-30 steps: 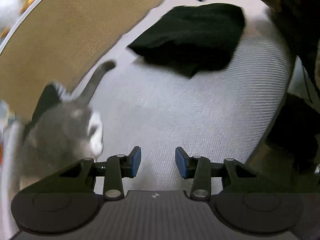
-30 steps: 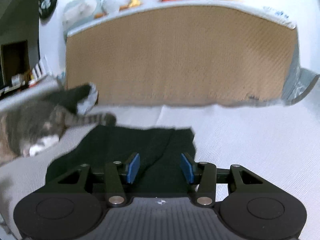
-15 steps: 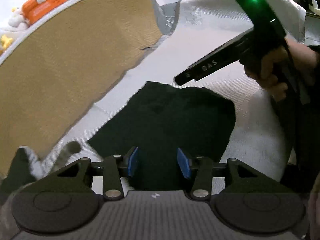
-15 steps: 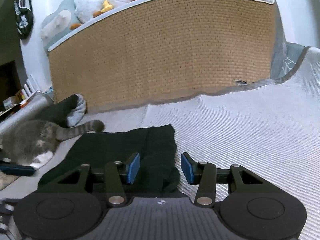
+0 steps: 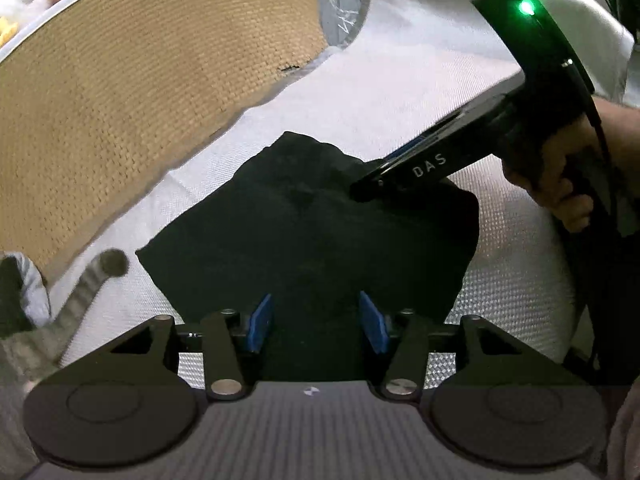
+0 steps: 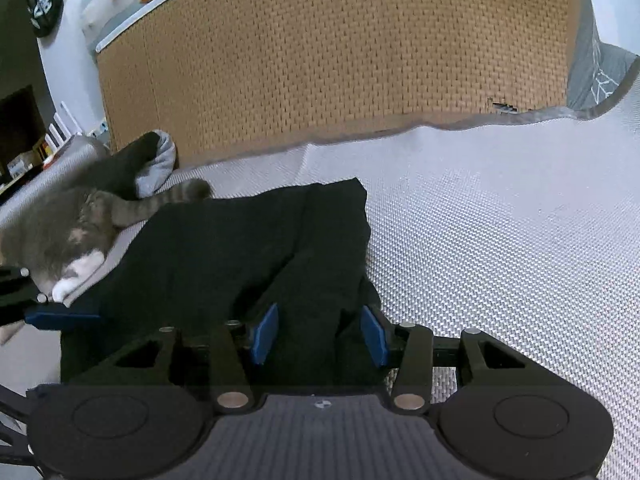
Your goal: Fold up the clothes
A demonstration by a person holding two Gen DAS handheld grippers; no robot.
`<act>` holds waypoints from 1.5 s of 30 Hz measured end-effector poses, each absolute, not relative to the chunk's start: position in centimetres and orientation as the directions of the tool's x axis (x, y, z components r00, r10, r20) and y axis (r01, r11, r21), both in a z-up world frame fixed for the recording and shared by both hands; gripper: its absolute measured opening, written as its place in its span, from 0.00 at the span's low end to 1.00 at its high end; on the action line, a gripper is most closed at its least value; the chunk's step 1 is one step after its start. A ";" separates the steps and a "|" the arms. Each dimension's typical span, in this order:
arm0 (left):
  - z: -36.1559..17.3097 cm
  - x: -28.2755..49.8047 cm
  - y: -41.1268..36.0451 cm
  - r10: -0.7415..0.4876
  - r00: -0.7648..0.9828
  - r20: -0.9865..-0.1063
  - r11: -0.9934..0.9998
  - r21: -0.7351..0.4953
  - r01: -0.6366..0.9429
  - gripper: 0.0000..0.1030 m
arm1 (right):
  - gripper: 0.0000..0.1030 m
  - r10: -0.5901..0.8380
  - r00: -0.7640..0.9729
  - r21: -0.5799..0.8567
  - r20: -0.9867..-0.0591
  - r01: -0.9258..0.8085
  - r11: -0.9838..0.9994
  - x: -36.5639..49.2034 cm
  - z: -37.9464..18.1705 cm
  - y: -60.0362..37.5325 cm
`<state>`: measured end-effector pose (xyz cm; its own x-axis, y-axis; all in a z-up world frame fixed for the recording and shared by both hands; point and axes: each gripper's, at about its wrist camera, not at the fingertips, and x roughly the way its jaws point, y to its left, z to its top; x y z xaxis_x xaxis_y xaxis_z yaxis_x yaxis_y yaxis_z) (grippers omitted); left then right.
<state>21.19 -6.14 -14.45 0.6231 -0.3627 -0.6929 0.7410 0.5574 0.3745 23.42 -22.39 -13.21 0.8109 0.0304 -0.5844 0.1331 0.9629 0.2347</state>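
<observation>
Black garment (image 5: 312, 236) lying partly folded on the bed.

It is resting flat and rumpled on the pale woven bedcover, its far corner pointing toward the wicker headboard; from the right wrist view, a lengthwise crease is running down it (image 6: 240, 256), one side overlapping the other.

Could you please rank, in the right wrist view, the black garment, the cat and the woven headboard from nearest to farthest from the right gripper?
1. The black garment, lying between and just ahead of the open right gripper.
2. The cat, off to the left at the garment's edge.
3. The woven headboard, upright at the back.
</observation>
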 end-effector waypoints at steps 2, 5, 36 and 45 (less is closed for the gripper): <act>-14.4 20.7 -6.6 -0.347 0.633 -0.692 0.525 0.416 0.743 0.50 | 0.50 0.029 0.812 0.234 -0.583 0.134 0.963 23.3 -13.2 -22.4; -14.3 19.9 -7.3 -0.323 0.648 -0.689 0.473 0.476 0.742 0.50 | 0.51 0.027 0.816 0.237 -0.578 0.136 0.962 23.2 -13.0 -22.4; -20.2 19.2 -8.8 -0.184 0.733 -0.654 0.245 0.692 0.679 0.89 | 0.73 -0.112 0.855 -0.769 -0.506 -0.388 0.509 16.6 -11.6 -11.5; -20.4 20.2 -8.8 -0.190 0.739 -0.646 0.249 0.697 0.673 0.91 | 0.77 -0.087 0.790 -0.753 -0.606 -0.535 0.383 15.6 -14.5 -10.1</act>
